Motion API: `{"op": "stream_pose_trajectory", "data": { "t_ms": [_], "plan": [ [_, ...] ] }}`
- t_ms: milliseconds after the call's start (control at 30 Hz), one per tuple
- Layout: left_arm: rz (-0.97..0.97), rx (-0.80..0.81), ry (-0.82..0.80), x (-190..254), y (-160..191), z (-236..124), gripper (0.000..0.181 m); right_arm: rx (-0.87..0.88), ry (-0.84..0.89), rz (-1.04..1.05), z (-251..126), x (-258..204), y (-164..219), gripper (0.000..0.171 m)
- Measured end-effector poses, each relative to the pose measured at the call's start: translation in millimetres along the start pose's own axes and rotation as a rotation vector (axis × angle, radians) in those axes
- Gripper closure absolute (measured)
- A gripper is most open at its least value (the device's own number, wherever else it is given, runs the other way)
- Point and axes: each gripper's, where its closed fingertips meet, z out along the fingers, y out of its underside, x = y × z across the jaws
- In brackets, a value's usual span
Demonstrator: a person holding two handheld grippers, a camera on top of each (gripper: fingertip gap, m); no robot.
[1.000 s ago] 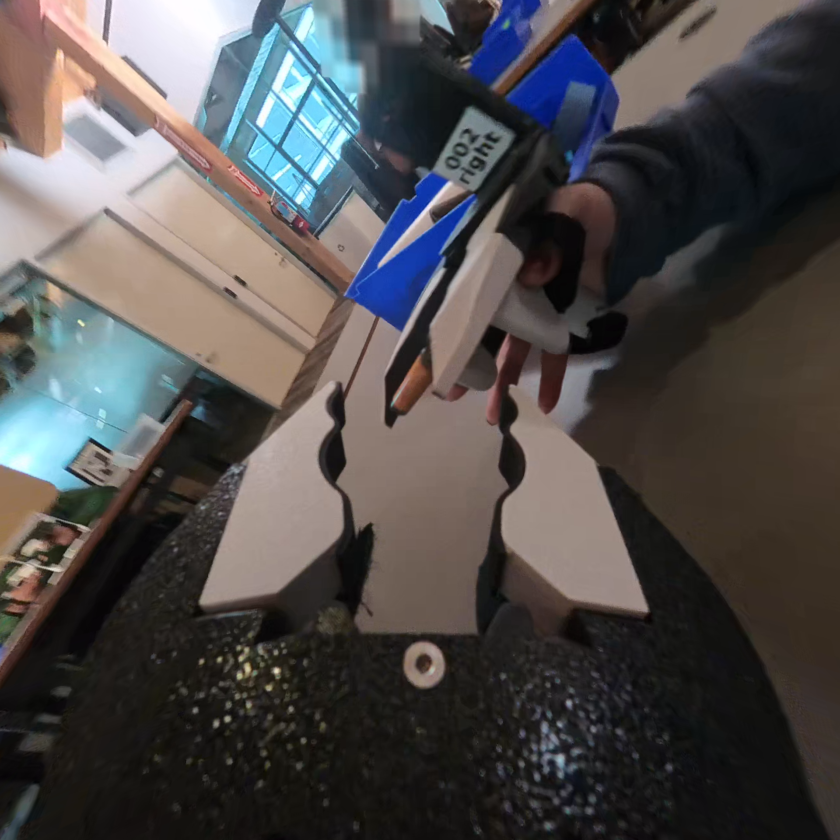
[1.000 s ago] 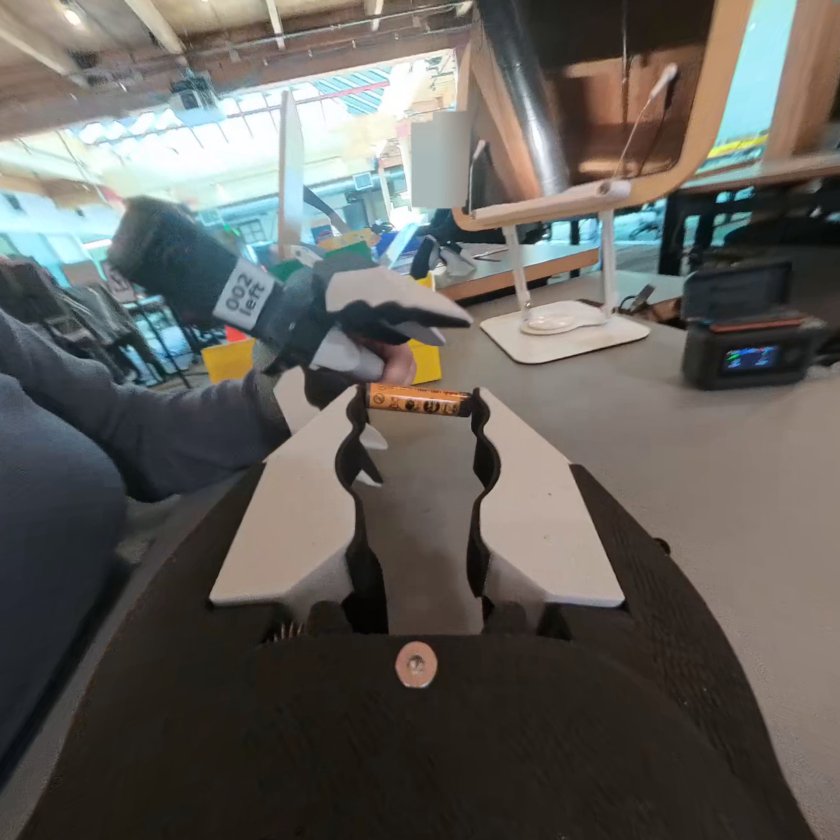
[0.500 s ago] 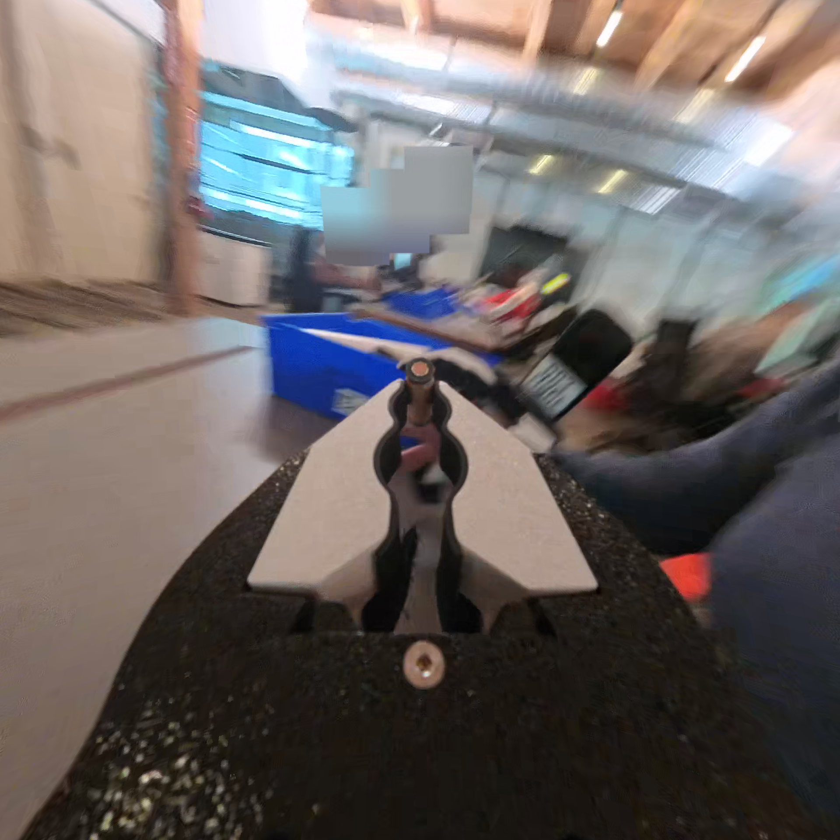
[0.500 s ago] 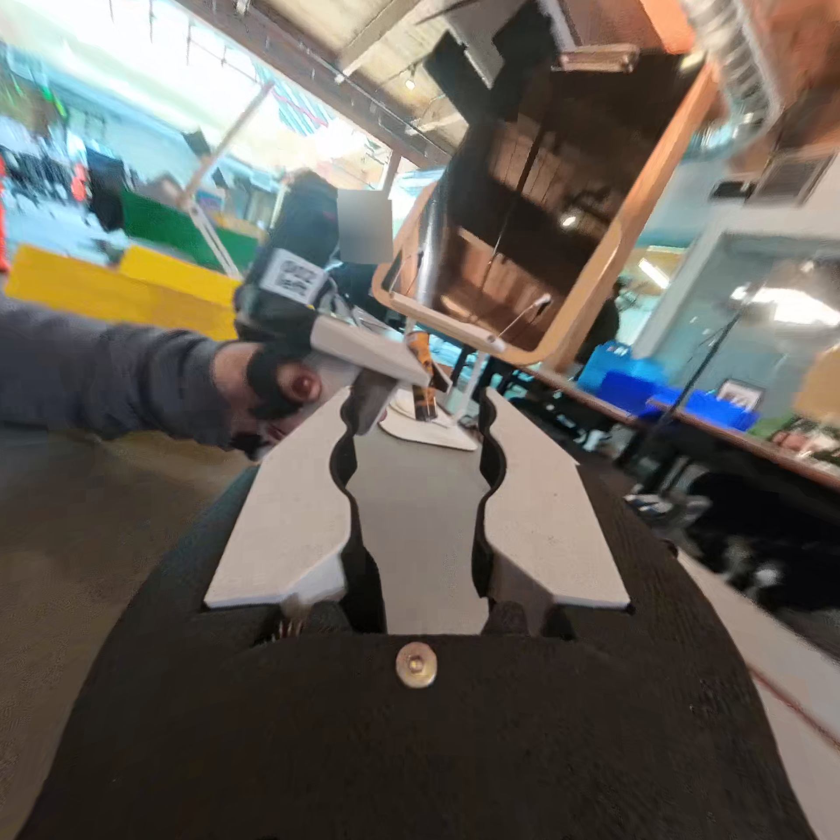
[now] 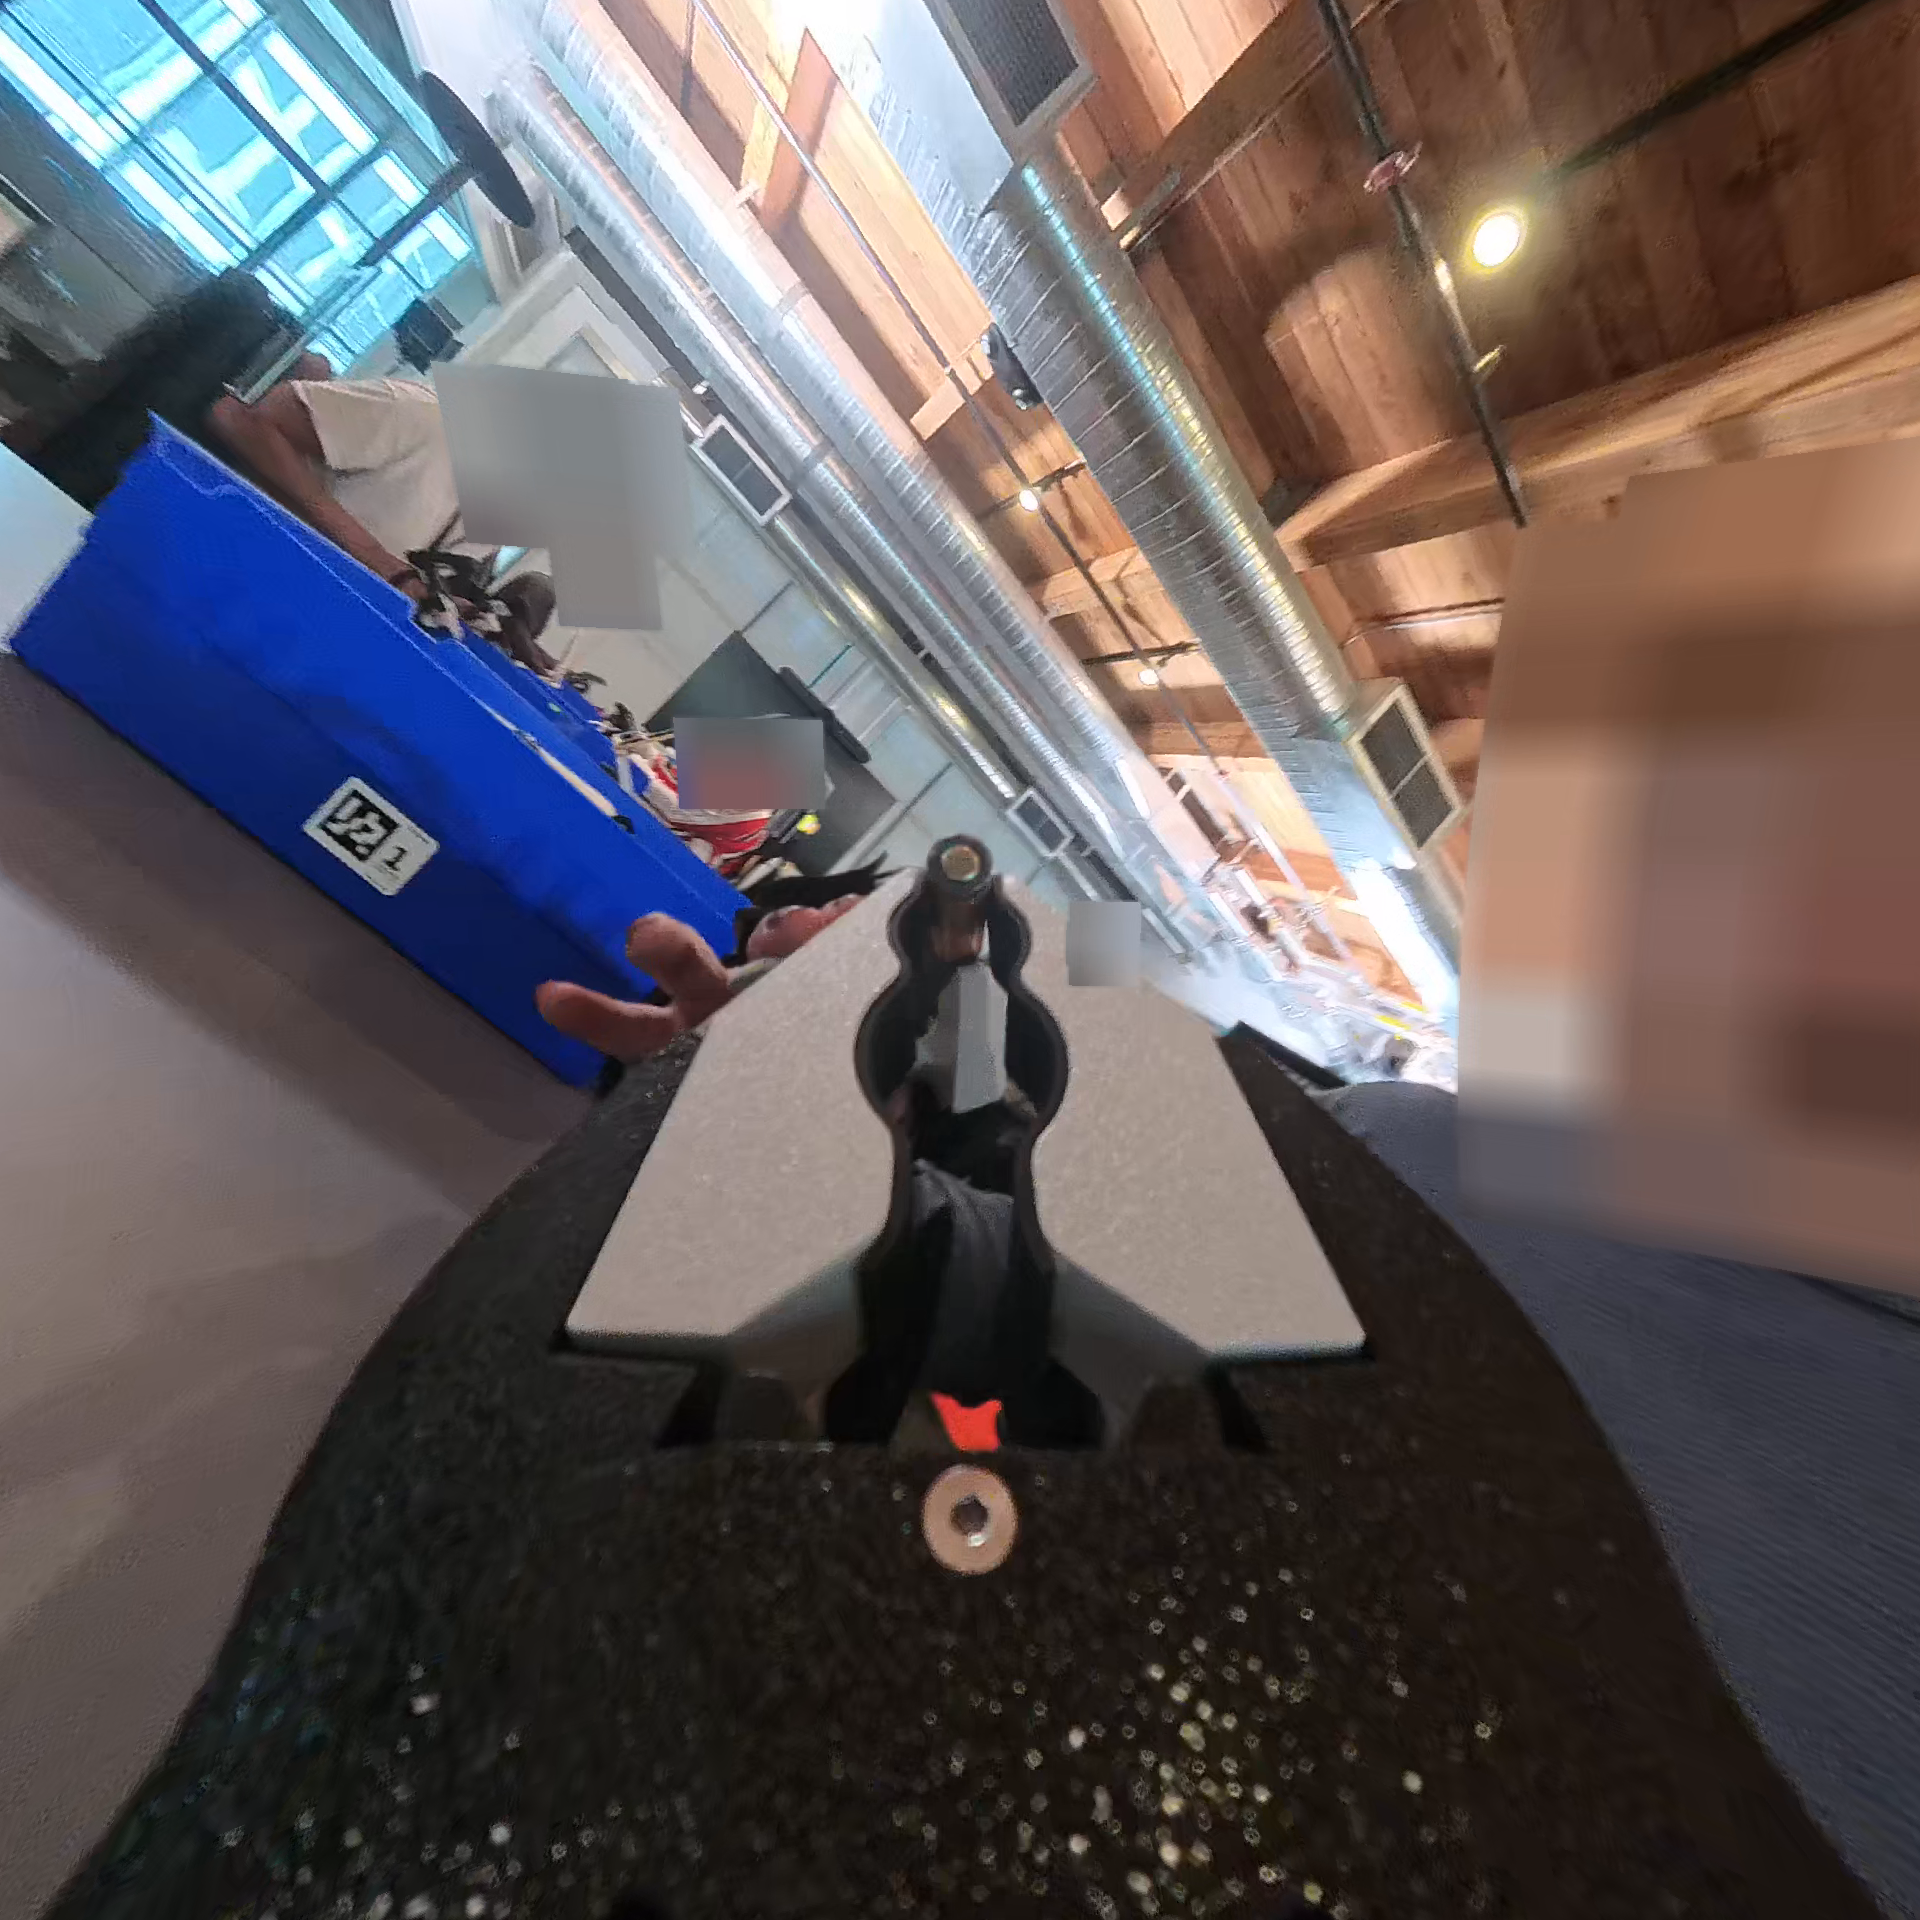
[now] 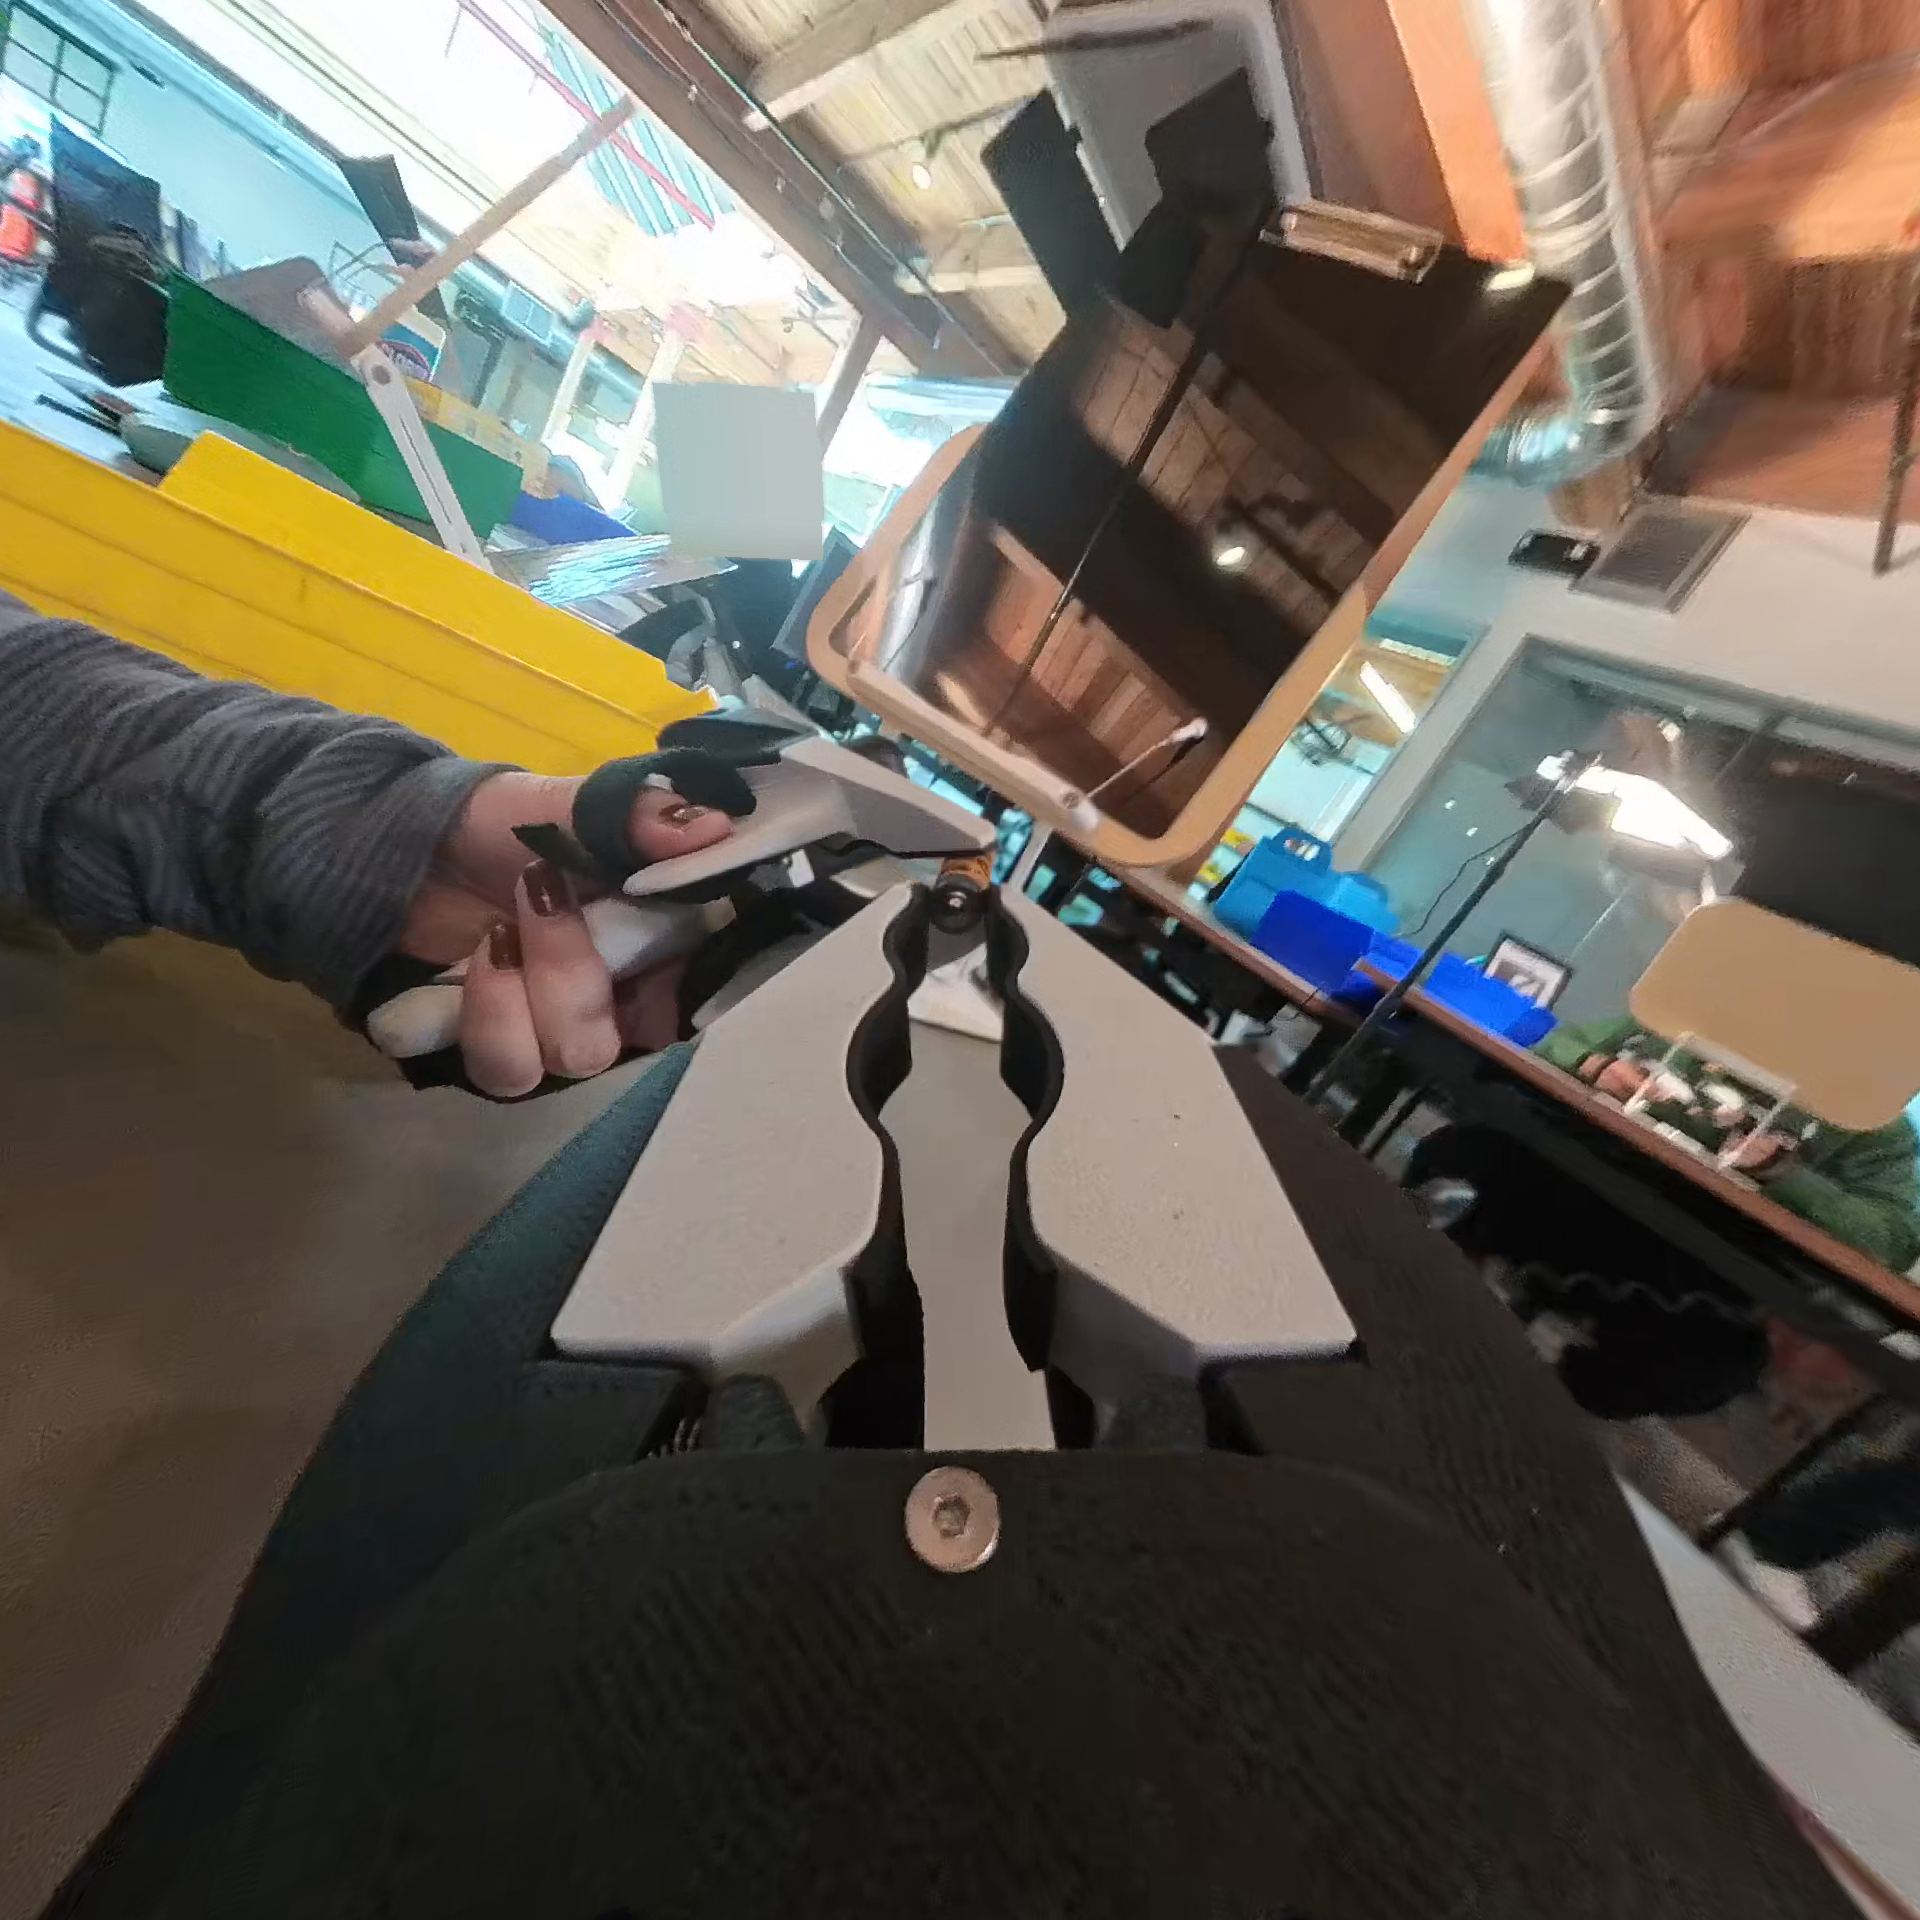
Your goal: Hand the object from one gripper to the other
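Observation:
A small orange-and-copper battery is pinched end-on at the tips of my left gripper, whose jaws stand almost together around it. In the right wrist view the same battery sits between the tips of my right gripper, which has closed in on it. The left gripper's white fingers come in from the left and meet the battery at the same spot. Both grippers hold it in the air above the table. A white finger of the right gripper shows through the left gripper's gap.
A blue bin stands on the grey table to the left. A yellow bin lies behind the hand on the left gripper. A wood-framed panel stands ahead, and long tables with blue bins at right. Only a small space, under 4 cm, lies between the two pairs of fingers.
A second ago the right gripper held the battery and the left was open. The left then shut on it while the right opened. Now the right has closed on it again.

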Motion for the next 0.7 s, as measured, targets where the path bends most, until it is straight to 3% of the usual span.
{"op": "stream_pose_trajectory", "data": {
  "t_ms": [33, 100, 167, 267, 400, 500, 567, 600, 700],
  "plan": [
    [0.048, -0.018, -0.024, -1.7, 1.0, -0.6, 0.173, -0.009, -0.01, 0.052, 0.0, 1.6, 1.7, 0.162],
    [0.246, -0.111, -0.178, -17.8, 6.3, -6.3, 0.146, -0.047, -0.02, 0.194, 0.6, 8.4, 8.8, 0.163],
    [0.619, -0.215, -0.416, -40.4, 4.6, -21.6, 0.134, -0.09, -0.029, 0.34, -0.6, 15.8, 17.7, 0.163],
    [1.227, -0.321, -0.671, -43.6, -11.8, -37.6, 0.132, -0.158, -0.104, 0.571, -2.1, 15.0, 28.9, 0.163],
    [1.782, -0.548, -0.758, -38.2, -3.3, -36.4, 0.136, -0.225, -0.222, 0.776, -5.0, 3.3, 36.0, 0.163],
    [1.944, -0.686, -0.782, -48.4, 7.7, -36.1, 0.148, -0.241, -0.301, 0.864, -6.7, -6.8, 34.3, 0.163],
    [2.014, -0.706, -0.825, -49.9, 5.6, -35.5, 0.173, -0.236, -0.314, 0.871, -6.4, -9.1, 33.3, 0.163],
    [2.028, -0.721, -0.845, -50.7, 4.1, -35.7, 0.173, -0.233, -0.309, 0.854, -6.2, -9.0, 33.4, 0.163],
    [1.875, -0.68, -0.918, -53.3, -4.0, -35.2, 0.174, -0.155, -0.189, 0.671, -2.1, 3.8, 29.5, 0.16]
  ]
}}
